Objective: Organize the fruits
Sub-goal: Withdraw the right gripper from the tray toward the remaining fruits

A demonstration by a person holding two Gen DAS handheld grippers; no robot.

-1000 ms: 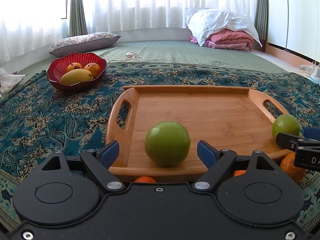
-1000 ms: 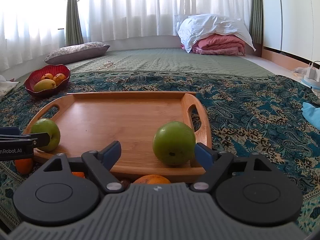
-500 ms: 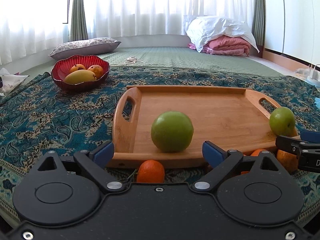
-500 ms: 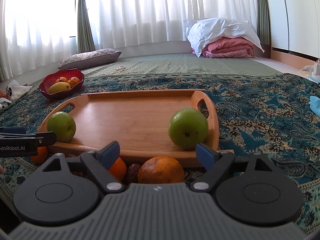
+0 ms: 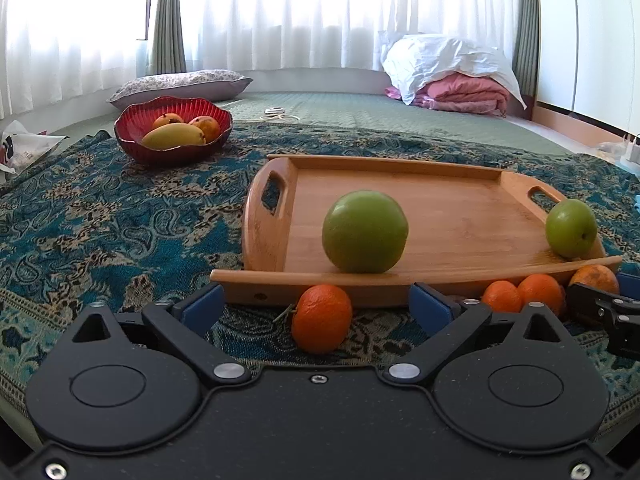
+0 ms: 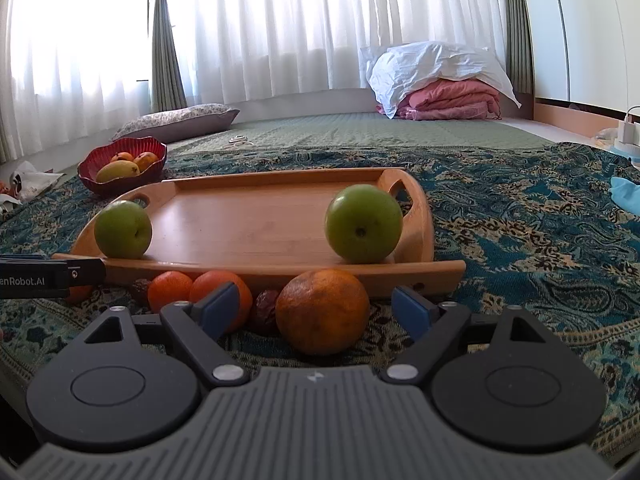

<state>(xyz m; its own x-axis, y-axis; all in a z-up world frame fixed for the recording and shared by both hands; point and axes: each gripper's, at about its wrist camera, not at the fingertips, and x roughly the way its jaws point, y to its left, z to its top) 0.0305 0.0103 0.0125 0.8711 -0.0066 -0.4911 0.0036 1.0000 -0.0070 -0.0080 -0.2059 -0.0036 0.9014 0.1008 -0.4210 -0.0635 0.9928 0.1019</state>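
A wooden tray (image 5: 460, 208) (image 6: 256, 216) lies on a patterned blue cloth. Two green apples sit at its near edge: one near the left end (image 5: 365, 231) (image 6: 122, 229), one near the right end (image 5: 571, 228) (image 6: 363, 222). Several oranges lie on the cloth in front of the tray. My left gripper (image 5: 316, 306) is open and empty, with a small orange (image 5: 322, 318) between its fingers. My right gripper (image 6: 318, 310) is open and empty, with a large orange (image 6: 322, 311) between its fingers. Two smaller oranges (image 6: 200, 294) lie to its left.
A red bowl (image 5: 173, 128) (image 6: 122, 164) with a mango and other fruit stands on the cloth at the far left. Dark dried fruits (image 6: 267, 306) lie among the oranges. A pillow (image 5: 180, 84) and folded bedding (image 5: 452, 76) lie beyond on the green mat.
Both grippers have pulled back from the tray, away from the green apples left on it. The oranges in front of the tray have come into view between the fingers.
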